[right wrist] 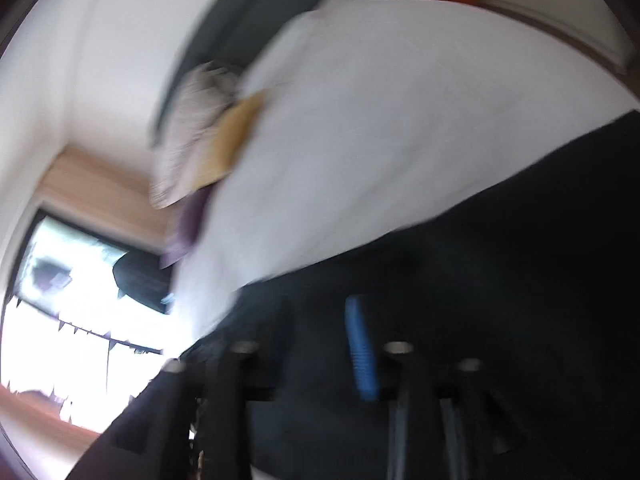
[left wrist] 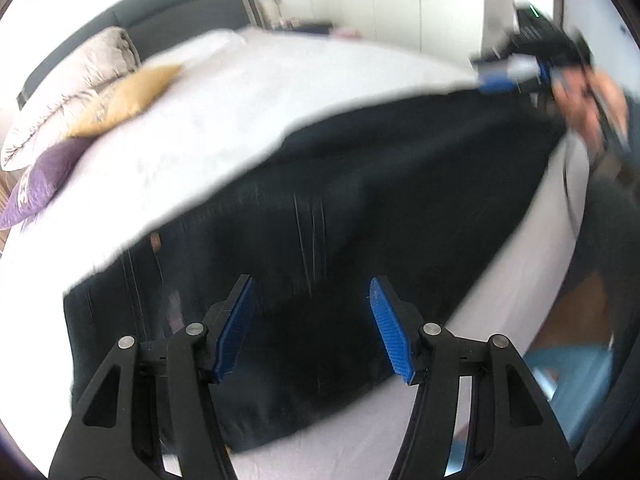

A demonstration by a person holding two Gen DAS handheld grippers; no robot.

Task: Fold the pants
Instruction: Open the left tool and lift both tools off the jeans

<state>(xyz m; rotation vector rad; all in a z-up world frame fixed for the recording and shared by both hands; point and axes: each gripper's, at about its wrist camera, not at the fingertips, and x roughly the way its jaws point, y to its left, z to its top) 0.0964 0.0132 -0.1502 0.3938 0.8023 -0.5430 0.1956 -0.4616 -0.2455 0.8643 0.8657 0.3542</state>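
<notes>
Dark pants (left wrist: 360, 208) spread flat across white bed (left wrist: 248, 92), long axis running lower left to upper right. Left claw (left wrist: 312, 320) above near end, jaws apart, empty. Right claw (left wrist: 494, 74) at far end, grip unclear through blur.

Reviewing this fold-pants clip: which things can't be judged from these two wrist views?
- Right gripper: motion blur in the right wrist view; only one blue pad is clear, the other is lost against the dark pants, so no grip can be judged.
- Pants' near edge: hidden behind the left gripper, open, in the left wrist view.
- Pants' far end: smeared where the right gripper and hand meet it.
- Pillows: blurred and partly cut off.
</notes>
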